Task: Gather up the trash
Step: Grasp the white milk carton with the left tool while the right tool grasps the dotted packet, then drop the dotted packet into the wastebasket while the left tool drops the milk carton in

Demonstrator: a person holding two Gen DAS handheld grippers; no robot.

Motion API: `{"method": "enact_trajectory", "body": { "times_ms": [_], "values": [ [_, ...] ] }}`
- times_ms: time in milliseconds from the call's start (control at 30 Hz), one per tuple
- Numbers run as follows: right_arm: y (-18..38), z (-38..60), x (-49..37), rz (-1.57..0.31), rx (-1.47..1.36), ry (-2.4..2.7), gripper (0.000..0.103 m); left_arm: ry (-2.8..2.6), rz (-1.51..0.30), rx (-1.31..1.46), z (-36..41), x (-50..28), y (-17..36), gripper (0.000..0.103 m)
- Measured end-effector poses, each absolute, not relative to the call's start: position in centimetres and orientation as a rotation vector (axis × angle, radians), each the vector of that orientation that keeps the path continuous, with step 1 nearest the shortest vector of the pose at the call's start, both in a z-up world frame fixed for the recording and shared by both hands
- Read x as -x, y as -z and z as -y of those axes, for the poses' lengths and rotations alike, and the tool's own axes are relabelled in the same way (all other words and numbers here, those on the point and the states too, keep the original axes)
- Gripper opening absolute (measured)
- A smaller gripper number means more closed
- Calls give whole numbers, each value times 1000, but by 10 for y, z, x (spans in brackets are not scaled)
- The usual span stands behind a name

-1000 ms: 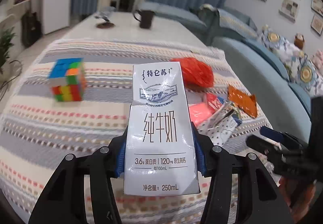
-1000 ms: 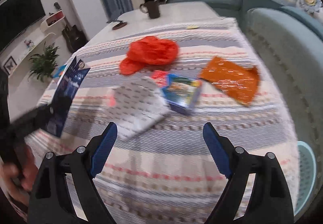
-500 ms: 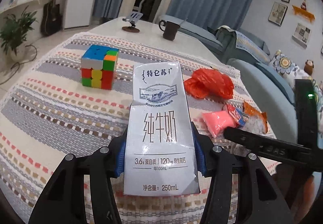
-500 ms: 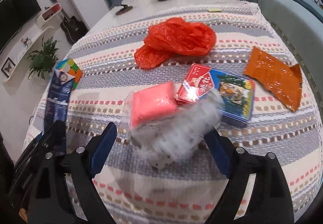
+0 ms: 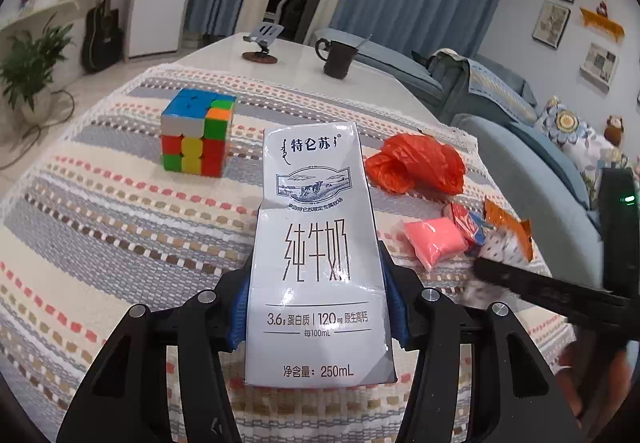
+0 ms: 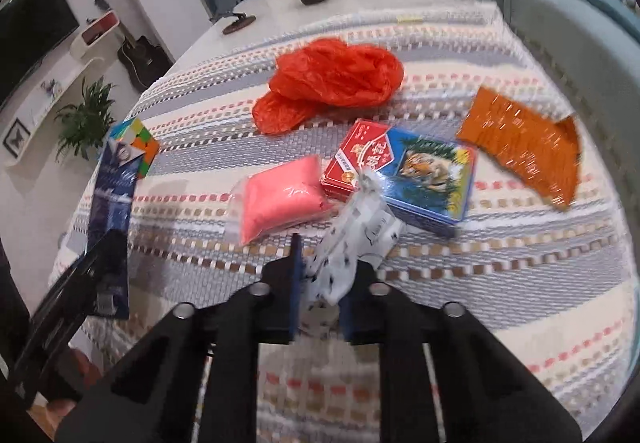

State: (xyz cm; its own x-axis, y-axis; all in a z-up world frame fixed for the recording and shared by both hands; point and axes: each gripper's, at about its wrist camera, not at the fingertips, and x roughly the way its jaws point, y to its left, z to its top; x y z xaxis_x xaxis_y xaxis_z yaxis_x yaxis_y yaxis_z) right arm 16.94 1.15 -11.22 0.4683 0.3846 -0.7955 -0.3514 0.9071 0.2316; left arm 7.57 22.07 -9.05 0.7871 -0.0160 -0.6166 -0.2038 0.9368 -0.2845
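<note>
My left gripper is shut on a white milk carton, held upright above the striped tablecloth. The carton also shows at the left of the right wrist view. My right gripper is shut on a crumpled white spotted wrapper, just in front of a pink packet and a red and blue card box. A red plastic bag and an orange foil wrapper lie farther back.
A Rubik's cube stands on the cloth at the left. A dark mug and a phone stand sit on the bare far end of the table. A blue sofa runs along the right side.
My right gripper has closed on the white spotted wrapper, which it was only straddling before. My left gripper keeps its hold on the carton and has shifted its view slightly.
</note>
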Motion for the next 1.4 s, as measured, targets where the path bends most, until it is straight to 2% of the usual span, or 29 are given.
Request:
{"method": "enact_trajectory", "body": {
  "times_ms": [67,333,567,733,933,1233,1267,1300,1400],
  "values": [
    [98,-2,-158,-938,-18,-436,4,-88,-667,321,-213,-75,85,51],
    [19,111,-92,-735,-84,-298,4,116,-619,353,-147,-65,20,51],
    [-17,236,-52,-690,-130,-102,4,387,-612,287,-13,-65,-32,51],
    [5,323,-34,-775,-197,65,4,551,-706,308,74,-74,-24,51],
    [65,389,-30,-887,-278,180,4,670,-873,190,173,-98,25,51],
    [139,417,-57,-998,-335,221,4,721,-962,26,229,-117,83,52],
    [145,418,-61,-1006,-339,220,5,725,-973,29,230,-119,89,57],
    [149,418,-66,-1014,-339,220,5,723,-982,31,231,-122,93,67],
    [158,419,-73,-1034,-342,223,12,711,-979,8,228,-124,96,71]
  ]
}}
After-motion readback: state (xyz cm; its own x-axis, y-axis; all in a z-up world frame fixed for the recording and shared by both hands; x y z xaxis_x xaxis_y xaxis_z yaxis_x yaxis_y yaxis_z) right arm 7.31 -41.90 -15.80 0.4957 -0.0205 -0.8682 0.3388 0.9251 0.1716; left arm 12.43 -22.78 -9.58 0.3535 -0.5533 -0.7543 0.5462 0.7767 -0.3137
